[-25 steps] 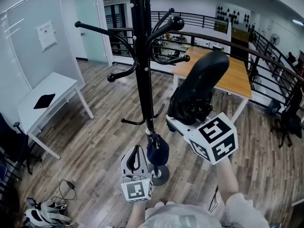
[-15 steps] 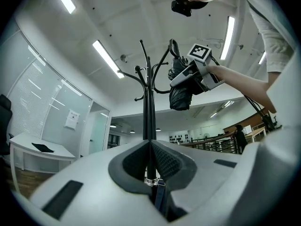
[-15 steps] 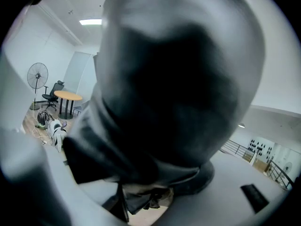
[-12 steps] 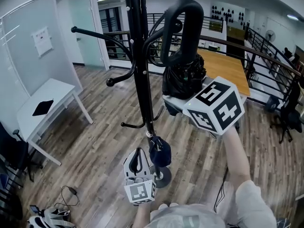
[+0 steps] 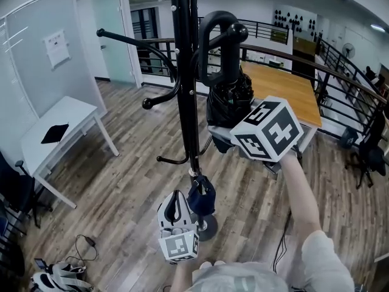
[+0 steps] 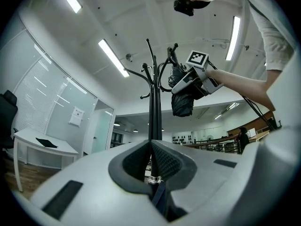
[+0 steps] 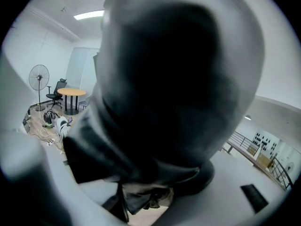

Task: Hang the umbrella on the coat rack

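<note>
The black coat rack stands right in front of me, its curved hooks spreading near the top. My right gripper is shut on the folded black umbrella and holds it upright beside the pole. The crook handle arches at a knobbed upper hook; I cannot tell whether it rests on it. In the right gripper view, black umbrella fabric fills the frame. Low down, my left gripper is shut on a dark blue piece with a silver ring at the pole's foot. The left gripper view shows the rack and umbrella overhead.
A white desk stands to the left and a wooden table behind the rack to the right. A black railing runs along the back. Cables and shoes lie on the wood floor at lower left. The rack's round base sits near my feet.
My right gripper has lifted the umbrella and swung it left towards the rack, bringing the crook handle up to the upper hooks. The left gripper has stayed low by the pole.
</note>
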`<state>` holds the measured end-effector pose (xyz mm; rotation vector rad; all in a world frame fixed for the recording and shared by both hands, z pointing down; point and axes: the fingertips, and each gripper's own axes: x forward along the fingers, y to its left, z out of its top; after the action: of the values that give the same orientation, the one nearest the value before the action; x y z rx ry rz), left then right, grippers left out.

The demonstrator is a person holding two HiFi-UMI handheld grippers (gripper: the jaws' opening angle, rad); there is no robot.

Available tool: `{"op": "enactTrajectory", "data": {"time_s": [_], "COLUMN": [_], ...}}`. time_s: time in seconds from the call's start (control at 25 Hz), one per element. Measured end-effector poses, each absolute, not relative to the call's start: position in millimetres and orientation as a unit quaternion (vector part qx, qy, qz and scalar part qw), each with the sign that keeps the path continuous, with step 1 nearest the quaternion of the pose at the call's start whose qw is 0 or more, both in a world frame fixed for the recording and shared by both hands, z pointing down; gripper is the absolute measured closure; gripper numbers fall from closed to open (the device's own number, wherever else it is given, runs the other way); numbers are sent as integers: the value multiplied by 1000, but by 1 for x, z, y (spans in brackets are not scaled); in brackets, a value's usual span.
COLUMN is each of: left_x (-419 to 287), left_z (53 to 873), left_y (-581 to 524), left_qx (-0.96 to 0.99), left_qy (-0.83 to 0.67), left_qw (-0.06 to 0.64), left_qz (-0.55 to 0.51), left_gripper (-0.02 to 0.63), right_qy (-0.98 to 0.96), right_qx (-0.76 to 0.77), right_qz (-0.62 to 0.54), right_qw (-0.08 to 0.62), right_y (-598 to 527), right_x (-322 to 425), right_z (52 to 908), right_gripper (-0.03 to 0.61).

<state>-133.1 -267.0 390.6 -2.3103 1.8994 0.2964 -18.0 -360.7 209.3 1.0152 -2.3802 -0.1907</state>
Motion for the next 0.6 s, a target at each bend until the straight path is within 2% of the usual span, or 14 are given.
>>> {"op": "enactTrajectory", "data": {"time_s": [0.6], "left_x": [-154], "left_z": [405], "left_y": [-264], "left_qx": [-752], "left_qy": [651], "left_qw": [60], "left_qz": [82], "left_gripper": [581], "right_qy": [-902], "right_qx": [326], "right_qz": [47], "right_qw": [278], "right_y": [-378], "right_x": [-45], "right_z": [302], "right_gripper": [299]}}
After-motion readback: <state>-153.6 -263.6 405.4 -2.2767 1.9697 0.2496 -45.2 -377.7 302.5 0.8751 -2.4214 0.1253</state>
